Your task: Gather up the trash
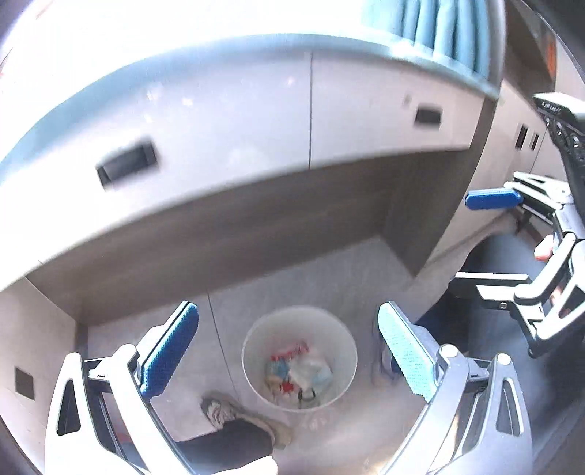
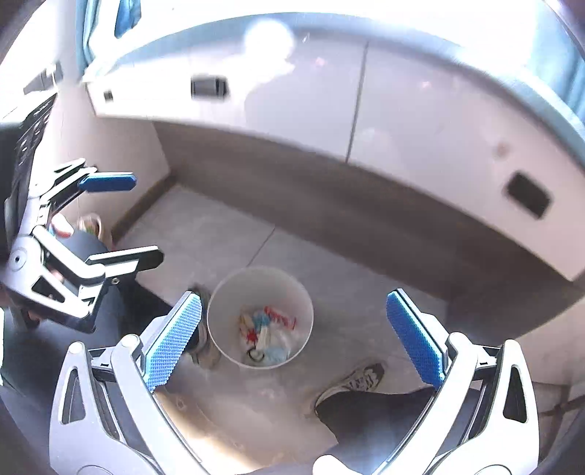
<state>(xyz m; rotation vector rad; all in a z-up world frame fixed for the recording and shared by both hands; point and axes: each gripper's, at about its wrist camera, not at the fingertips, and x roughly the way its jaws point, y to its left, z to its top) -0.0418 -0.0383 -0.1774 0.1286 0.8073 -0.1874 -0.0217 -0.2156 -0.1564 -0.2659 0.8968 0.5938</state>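
A white round trash bin [image 1: 252, 350] stands on the grey floor below both grippers, with several pieces of colourful trash [image 1: 298, 372] inside. It also shows in the right wrist view [image 2: 223, 310], with the trash [image 2: 268, 336] at its bottom. My left gripper [image 1: 289, 350] is open and empty, high above the bin. My right gripper [image 2: 294, 336] is open and empty, also above the bin. The right gripper appears at the right edge of the left wrist view [image 1: 490, 237]; the left gripper appears at the left of the right wrist view [image 2: 135, 219].
A white cabinet with recessed dark handles [image 1: 126, 164] overhangs a brown recessed kickboard [image 1: 256, 226] behind the bin. The person's shoes [image 2: 356, 382] and dark trouser legs [image 1: 226, 445] stand beside the bin. Blue curtains [image 1: 438, 29] hang above the counter.
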